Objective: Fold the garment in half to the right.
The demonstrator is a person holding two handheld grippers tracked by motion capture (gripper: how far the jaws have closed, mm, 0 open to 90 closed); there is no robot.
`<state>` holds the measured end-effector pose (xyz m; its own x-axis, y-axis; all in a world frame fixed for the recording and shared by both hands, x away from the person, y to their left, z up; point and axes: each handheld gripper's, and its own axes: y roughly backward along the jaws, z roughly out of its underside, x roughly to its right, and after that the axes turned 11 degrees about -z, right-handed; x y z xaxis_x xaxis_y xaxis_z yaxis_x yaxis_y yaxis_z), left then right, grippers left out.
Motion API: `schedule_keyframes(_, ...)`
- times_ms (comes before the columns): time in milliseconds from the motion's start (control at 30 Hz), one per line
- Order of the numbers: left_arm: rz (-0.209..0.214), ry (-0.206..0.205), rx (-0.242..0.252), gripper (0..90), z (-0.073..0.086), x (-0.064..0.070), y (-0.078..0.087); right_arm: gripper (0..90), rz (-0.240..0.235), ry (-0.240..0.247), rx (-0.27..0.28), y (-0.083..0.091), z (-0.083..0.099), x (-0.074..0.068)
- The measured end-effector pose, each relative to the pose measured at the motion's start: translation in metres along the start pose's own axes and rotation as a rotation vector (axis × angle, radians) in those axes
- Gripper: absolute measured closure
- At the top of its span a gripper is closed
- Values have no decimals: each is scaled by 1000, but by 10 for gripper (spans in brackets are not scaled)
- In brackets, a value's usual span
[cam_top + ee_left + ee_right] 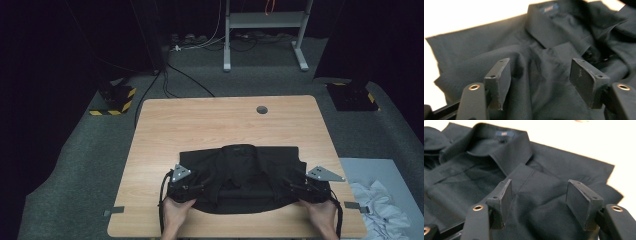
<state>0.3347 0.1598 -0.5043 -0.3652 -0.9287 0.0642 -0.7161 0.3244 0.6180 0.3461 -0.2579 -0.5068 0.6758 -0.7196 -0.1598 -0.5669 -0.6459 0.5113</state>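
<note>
A black collared shirt [240,172] lies folded on the wooden table [200,125], collar away from me, a blue label inside the collar [550,8]. My left gripper [189,189] hovers over the shirt's left side, jaws wide apart with only cloth beneath them [541,75]. At the shirt's right side my right gripper [300,187] stands open the same way above the fabric [539,193]. The shirt's collar [504,137] lies ahead of those jaws. Each gripper is held by a hand at the table's near edge.
A round cable hole [261,109] sits near the table's far edge. White cloth [380,205] lies in a heap on a grey sheet on the floor at right. Tape marks [114,212] flank the near corners. A desk frame [265,30] stands beyond.
</note>
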Motion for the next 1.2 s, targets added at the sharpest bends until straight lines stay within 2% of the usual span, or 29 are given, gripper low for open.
schedule_keyframes(133,-49,-6,-57,316,5,-2,-14,377,3,-6,-42,-11,7,5)
schedule_keyframes(233,-77,-31,-87,332,11,-5,-20,376,17,-9,-87,-14,15,12)
schedule_keyframes(333,-97,-53,-90,340,16,-8,-22,368,36,-7,-120,-13,22,18)
schedule_keyframes(433,-111,-71,-90,345,17,-9,-20,360,45,-9,-121,-10,25,22)
schedule_keyframes(533,-123,-57,-86,309,12,-12,-16,348,57,-19,-119,-7,22,23)
schedule_keyframes(633,-141,-51,-73,275,4,-15,-15,345,55,-19,-93,-6,13,20)
schedule_keyframes(733,-162,-50,-65,259,-3,-18,-20,342,38,-8,-68,-11,3,14)
schedule_keyframes(800,-171,-48,-79,257,-7,-21,-27,341,22,9,-64,-17,-4,10)
schedule_keyframes(867,-174,-43,-95,256,-9,-24,-33,341,10,19,-73,-26,-9,5)
schedule_keyframes(967,-175,-56,-117,256,-13,-25,-40,342,9,42,-102,-39,-12,1)
schedule_keyframes(1033,-173,-75,-119,260,-13,-23,-45,341,7,40,-126,-45,-11,1)
schedule_keyframes(1133,-173,-111,-151,257,-13,-19,-54,339,16,34,-157,-50,-8,5)
schedule_keyframes(1200,-170,-115,-152,257,-14,-16,-58,335,27,38,-180,-52,-6,7)
